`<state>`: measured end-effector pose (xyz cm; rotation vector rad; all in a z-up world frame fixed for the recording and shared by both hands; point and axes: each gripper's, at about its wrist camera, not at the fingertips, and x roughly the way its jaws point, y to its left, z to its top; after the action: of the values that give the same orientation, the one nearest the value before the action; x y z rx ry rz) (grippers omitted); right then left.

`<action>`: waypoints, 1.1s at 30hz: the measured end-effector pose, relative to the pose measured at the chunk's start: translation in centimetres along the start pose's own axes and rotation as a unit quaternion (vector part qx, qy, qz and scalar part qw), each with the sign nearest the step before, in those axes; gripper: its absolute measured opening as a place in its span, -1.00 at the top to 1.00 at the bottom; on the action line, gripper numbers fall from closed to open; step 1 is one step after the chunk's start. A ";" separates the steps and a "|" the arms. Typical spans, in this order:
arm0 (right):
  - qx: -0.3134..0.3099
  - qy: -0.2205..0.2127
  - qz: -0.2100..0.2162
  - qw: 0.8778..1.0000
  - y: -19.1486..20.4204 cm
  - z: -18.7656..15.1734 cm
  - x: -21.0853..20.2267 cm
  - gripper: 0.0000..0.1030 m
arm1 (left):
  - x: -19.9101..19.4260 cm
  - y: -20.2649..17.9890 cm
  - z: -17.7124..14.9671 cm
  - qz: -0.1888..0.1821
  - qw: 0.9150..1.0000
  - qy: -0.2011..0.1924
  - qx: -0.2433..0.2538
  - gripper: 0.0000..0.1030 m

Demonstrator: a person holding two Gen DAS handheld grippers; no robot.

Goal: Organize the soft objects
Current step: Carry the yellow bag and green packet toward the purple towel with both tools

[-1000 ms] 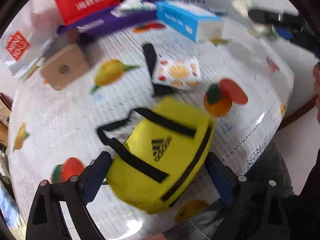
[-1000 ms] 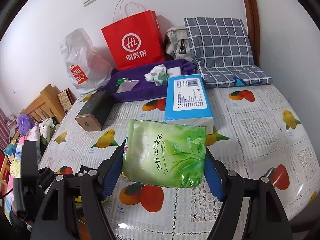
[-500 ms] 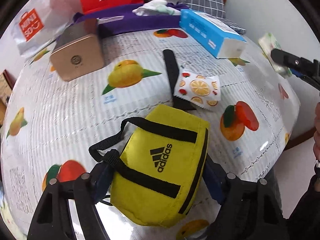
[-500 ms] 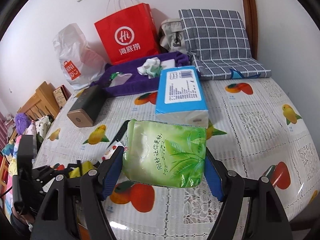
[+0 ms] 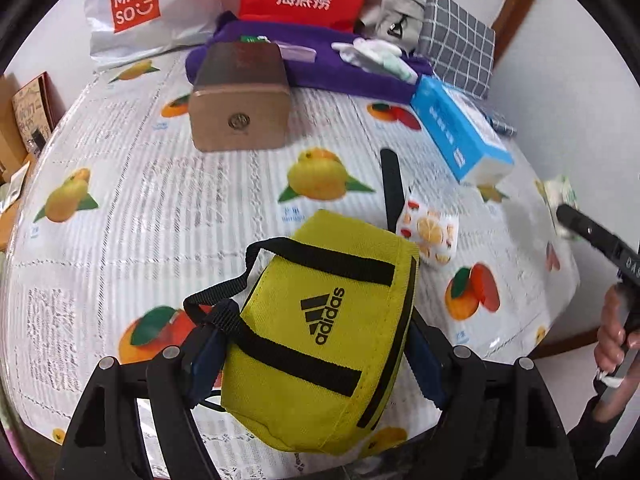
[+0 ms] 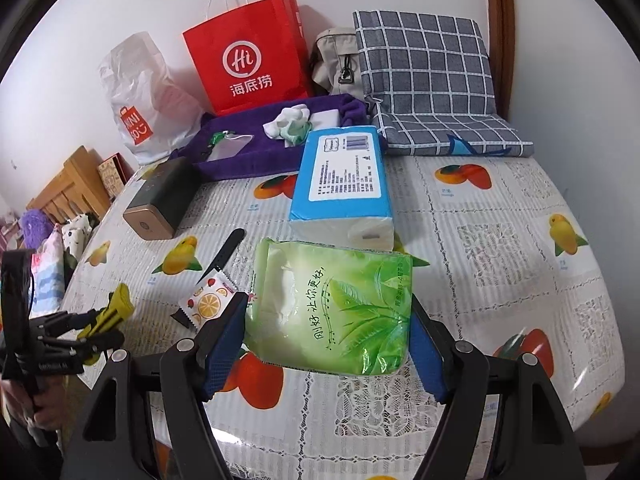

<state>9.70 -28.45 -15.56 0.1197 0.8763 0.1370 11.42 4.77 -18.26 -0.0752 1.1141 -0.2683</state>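
The left gripper (image 5: pixel 316 352) clamps the yellow bag (image 5: pixel 324 332) above the near surface (image 5: pixel 160 208); the right gripper (image 6: pixel 328 344) pinches the green tissue pack (image 6: pixel 332 308). Both look light, squashy; grip mid-body.

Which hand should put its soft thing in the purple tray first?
Probably right: the right gripper holds the green tissue pack facing the purple tray; the left gripper holds the yellow bag farther back.
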 end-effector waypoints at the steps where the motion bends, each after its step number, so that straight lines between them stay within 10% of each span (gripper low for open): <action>1: -0.002 0.001 0.001 1.000 0.1 0.1 -0.1 -0.44 | -0.2 0.1 0.2 0.001 1.000 -0.003 -0.002 -0.51; 33: -0.062 -0.040 0.055 0.996 1.6 10.8 -2.2 -0.44 | -7.0 0.9 10.9 0.020 0.993 -0.110 -0.047 -0.51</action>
<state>16.49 -27.77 -6.78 0.0577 0.7790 0.2877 18.43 6.62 -7.51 -0.1626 0.9080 -0.1659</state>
